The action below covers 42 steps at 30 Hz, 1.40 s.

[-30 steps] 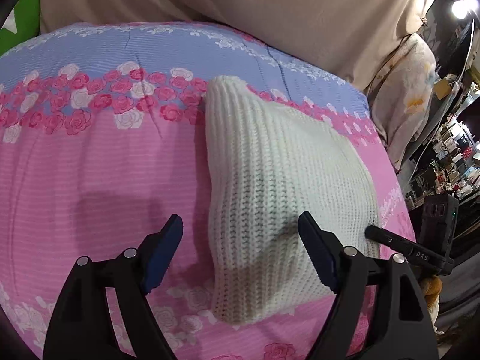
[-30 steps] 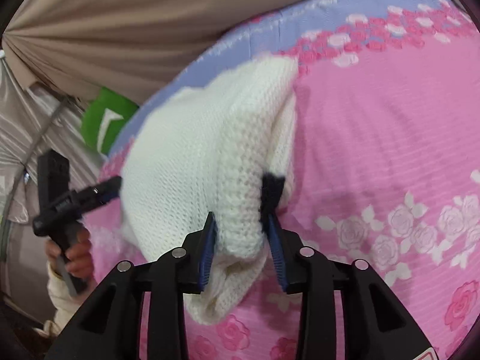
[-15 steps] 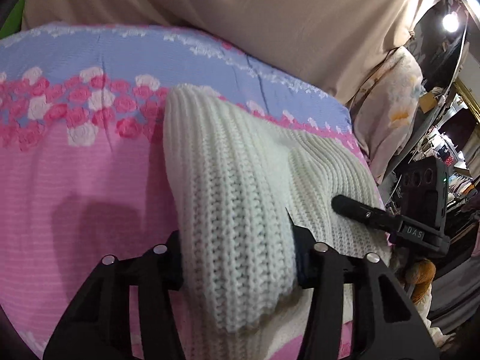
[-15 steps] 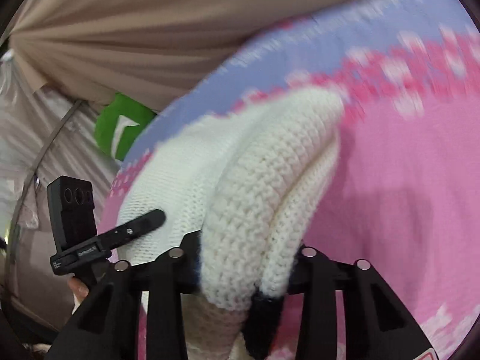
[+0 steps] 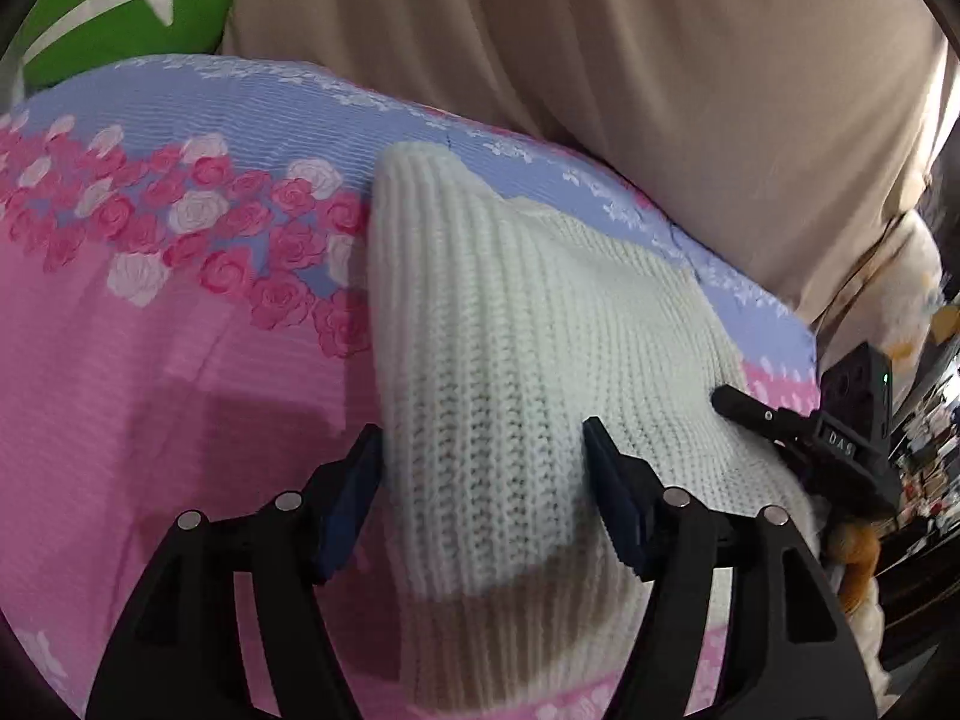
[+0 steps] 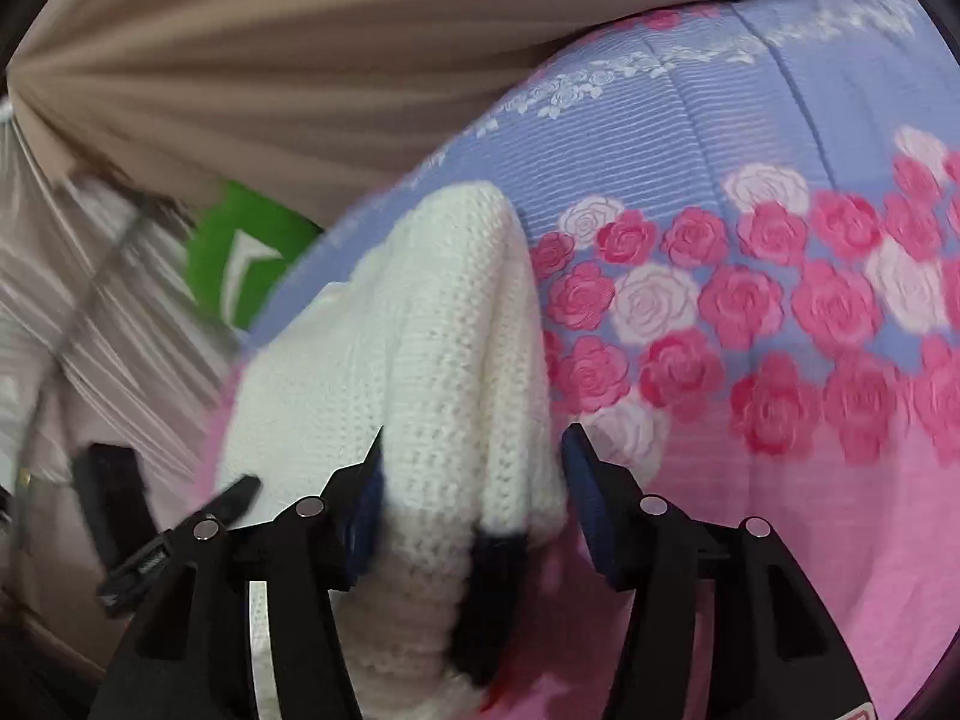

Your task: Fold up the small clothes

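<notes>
Sweater (image 5: 528,360) between both grippers' fingers (image 5: 612,504) (on floral bedsheet (image 5: 150,390))

pink rose-print bedsheet (image 5: 150,372), beige curtain (image 5: 600,60), green cushion (image 5: 120,6).

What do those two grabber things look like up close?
Both look alike. The left gripper and the right gripper have chunky matte black plastic arms that split like a fork, dotted with small round silver bolts. The fingers carry flat dark blue pads on their inner faces. A black box printed "DAS" sits on the right one. No cables show.
</notes>
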{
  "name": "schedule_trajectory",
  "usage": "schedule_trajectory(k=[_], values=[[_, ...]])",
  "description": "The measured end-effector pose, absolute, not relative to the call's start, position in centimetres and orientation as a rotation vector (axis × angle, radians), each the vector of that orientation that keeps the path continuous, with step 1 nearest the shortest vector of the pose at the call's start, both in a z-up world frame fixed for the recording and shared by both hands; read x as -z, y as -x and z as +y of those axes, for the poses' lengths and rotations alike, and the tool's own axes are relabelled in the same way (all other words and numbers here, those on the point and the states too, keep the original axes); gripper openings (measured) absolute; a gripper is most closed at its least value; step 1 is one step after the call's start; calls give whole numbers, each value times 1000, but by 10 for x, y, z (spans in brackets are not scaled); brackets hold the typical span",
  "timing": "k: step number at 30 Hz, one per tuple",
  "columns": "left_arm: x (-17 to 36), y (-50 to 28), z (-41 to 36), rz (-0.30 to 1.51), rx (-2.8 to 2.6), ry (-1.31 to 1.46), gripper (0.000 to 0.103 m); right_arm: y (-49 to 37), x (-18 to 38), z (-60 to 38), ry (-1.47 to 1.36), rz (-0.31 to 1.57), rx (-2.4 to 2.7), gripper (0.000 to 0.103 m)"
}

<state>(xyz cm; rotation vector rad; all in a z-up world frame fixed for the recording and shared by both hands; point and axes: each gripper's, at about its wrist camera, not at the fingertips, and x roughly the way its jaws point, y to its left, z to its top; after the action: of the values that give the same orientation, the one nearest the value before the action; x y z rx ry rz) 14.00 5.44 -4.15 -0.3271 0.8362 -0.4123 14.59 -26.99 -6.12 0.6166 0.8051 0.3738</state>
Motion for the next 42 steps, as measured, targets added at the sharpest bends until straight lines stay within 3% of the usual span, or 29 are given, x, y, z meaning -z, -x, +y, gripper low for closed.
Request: schedule_trajectory(k=[3, 7, 9, 14, 18, 20, 22, 24, 30, 31, 32, 33, 35, 39, 42], values=[[15, -112, 66, 729, 350, 271, 67, -120, 39, -270, -592, 752, -404, 61], [13, -101, 54, 725, 371, 275, 69, -142, 36, -240, -415, 801, -376, 63], [20, -101, 47, 753, 390, 284, 69, -156, 37, -220, -286, 833, -346, 15], [18, -87, 41, 739, 368, 249, 69, -136, -31, -207, -230, 580, -500, 14], [34, -103, 45, 798, 324, 263, 69, -191, 40, -228, -210, 835, -295, 14], [40, -109, 49, 828, 345, 302, 71, -182, 55, -252, -385, 822, -322, 21], [42, -113, 53, 842, 362, 327, 83, -167, 46, -262, -438, 789, -318, 31], [42, -119, 56, 848, 375, 348, 89, -152, 39, -272, -464, 762, -266, 68], [66, -165, 47, 934, 486, 412, 94, -184, 80, -266, -566, 901, -380, 81], [73, -173, 45, 954, 510, 441, 94, -189, 79, -261, -552, 899, -405, 75], [71, -175, 43, 919, 524, 430, 74, -195, 80, -252, -556, 931, -453, 47], [66, -177, 39, 902, 560, 409, 60, -196, 72, -247, -552, 912, -460, 39], [49, -178, 33, 864, 555, 356, 49, -185, 38, -236, -449, 807, -463, 30], [18, -175, 21, 749, 567, 239, 48, -169, 7, -241, -435, 678, -455, 28], [37, -196, 7, 794, 500, 175, 52, -202, 49, -248, -371, 811, -310, 34]])
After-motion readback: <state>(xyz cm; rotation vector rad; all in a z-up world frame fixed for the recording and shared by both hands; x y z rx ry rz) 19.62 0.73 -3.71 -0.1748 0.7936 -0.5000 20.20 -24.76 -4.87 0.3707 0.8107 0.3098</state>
